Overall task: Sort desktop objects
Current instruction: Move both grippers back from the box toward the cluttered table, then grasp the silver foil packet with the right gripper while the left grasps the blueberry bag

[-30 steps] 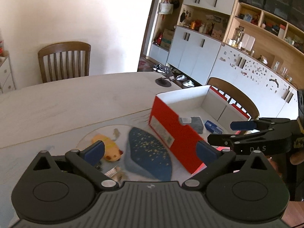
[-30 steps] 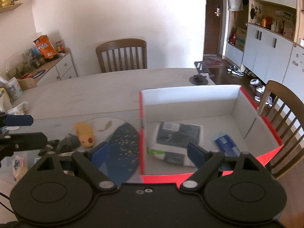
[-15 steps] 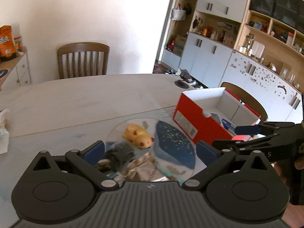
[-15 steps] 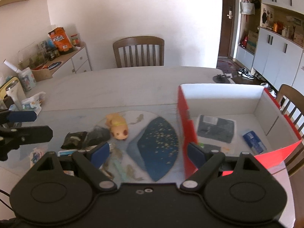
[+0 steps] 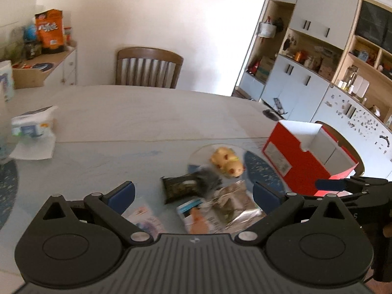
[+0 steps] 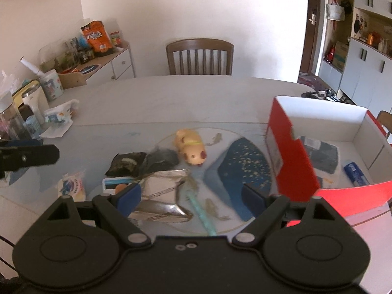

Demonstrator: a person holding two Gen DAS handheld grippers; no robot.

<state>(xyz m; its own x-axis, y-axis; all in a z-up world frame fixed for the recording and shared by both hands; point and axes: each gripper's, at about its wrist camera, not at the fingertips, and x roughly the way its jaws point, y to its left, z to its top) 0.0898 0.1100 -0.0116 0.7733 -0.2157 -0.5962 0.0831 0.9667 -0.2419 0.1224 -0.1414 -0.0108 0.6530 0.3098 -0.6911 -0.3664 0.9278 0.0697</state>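
Both grippers hang over the loose pile on the table (image 6: 196, 98) with their jaws spread wide and nothing between them: the right gripper (image 6: 191, 197) above the crumpled silver foil pouch (image 6: 163, 183), the left gripper (image 5: 193, 193) just above the small packets at the near edge of that same pile. The step in hand looks like choosing the next item to carry to the red box (image 6: 291, 161), which stands open at the right of the pile. A clean pick would single out one piece — the yellow toy pig (image 6: 192, 147) stands free and offers firm sides, whereas the foil pouch overlaps the blue-and-white card (image 6: 115, 183) and the dark wrapped packet (image 6: 126, 163), so closing there risks dragging neighbours along. Lowering squarely, pads either side of one thing only, seems the safer course. The right wrist view looks into the box and shows a dark pack (image 6: 321, 153) and a blue wrapper (image 6: 355, 174) already lying inside; the left wrist view sees only its red outer wall — yet it shows a pale sachet (image 5: 144, 216) under its own fingers more plainly.
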